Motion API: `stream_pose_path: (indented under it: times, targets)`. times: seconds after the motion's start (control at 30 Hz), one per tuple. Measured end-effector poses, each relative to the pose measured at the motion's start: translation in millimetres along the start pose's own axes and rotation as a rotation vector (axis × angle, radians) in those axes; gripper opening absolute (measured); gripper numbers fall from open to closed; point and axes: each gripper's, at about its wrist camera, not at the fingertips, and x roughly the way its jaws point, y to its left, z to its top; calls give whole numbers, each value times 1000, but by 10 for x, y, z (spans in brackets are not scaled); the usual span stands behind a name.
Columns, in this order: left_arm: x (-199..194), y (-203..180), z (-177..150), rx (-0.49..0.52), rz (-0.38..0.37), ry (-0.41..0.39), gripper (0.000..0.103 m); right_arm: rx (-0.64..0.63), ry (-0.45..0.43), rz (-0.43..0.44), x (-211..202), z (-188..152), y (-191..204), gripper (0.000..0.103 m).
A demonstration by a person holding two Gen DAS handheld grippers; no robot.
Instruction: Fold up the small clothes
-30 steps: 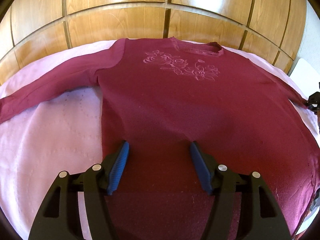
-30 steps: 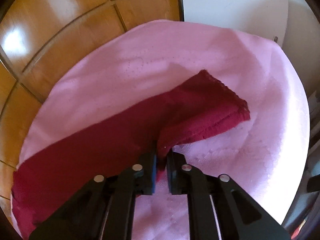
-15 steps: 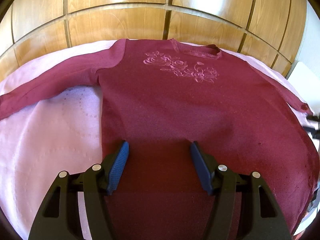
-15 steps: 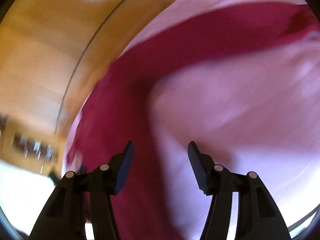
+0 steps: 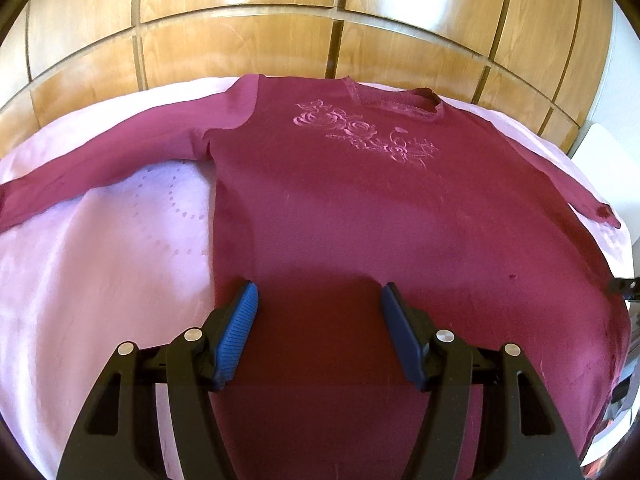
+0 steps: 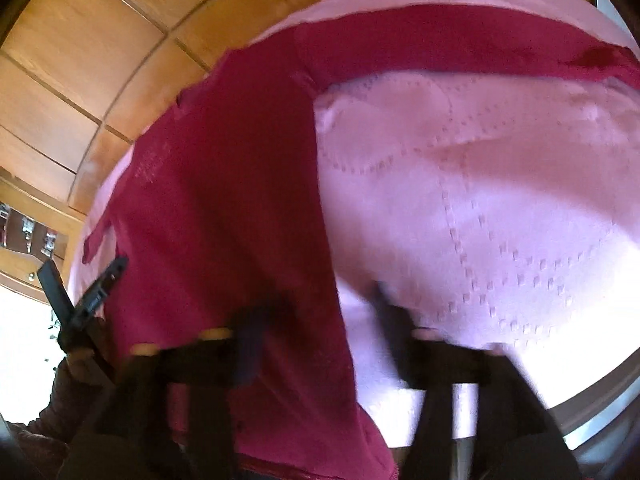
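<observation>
A maroon long-sleeved sweater (image 5: 360, 208) with pink flower embroidery lies flat, front up, on a pink cloth (image 5: 100, 260), both sleeves spread out. My left gripper (image 5: 316, 304) is open and empty above the sweater's lower body. In the right wrist view, which is blurred, the sweater (image 6: 224, 208) lies to the left, its right sleeve (image 6: 460, 52) stretching along the top. My right gripper (image 6: 316, 312) is open and empty, over the sweater's right side edge. The left gripper (image 6: 88, 300) shows at the far left.
Wooden wall panels (image 5: 320, 40) stand behind the pink-covered surface. A white object (image 5: 600, 152) sits at the far right. The surface's front edge (image 6: 600, 412) curves at the lower right of the right wrist view.
My right gripper let go of the right sleeve cuff, opened, and swung back toward the sweater's lower right side. The sleeve now lies flat. My left gripper stayed put.
</observation>
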Motion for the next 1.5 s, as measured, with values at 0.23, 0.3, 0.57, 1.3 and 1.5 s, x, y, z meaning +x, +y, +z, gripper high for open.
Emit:
stream_pose_path:
  times: [0.23,0.3,0.57,1.3,1.5]
  targets:
    - [-42,12,20,-48,3,4,63,140,-161,6,-241,273,-229,71]
    - [-66,-2,74,-64,9,-8,63,261,-210,14,-242,406,-489,71]
    - [150,-25,152,-33,27,16,75,629,-401,-82,-248,959,-1406,68]
    - [169,-37,115,-21,-17,1,84,115,-452,-48,-181,2387,134,8]
    - [160,-18,115,-33,-36,-5,84,-182,-294,4,610,2198,1429,8]
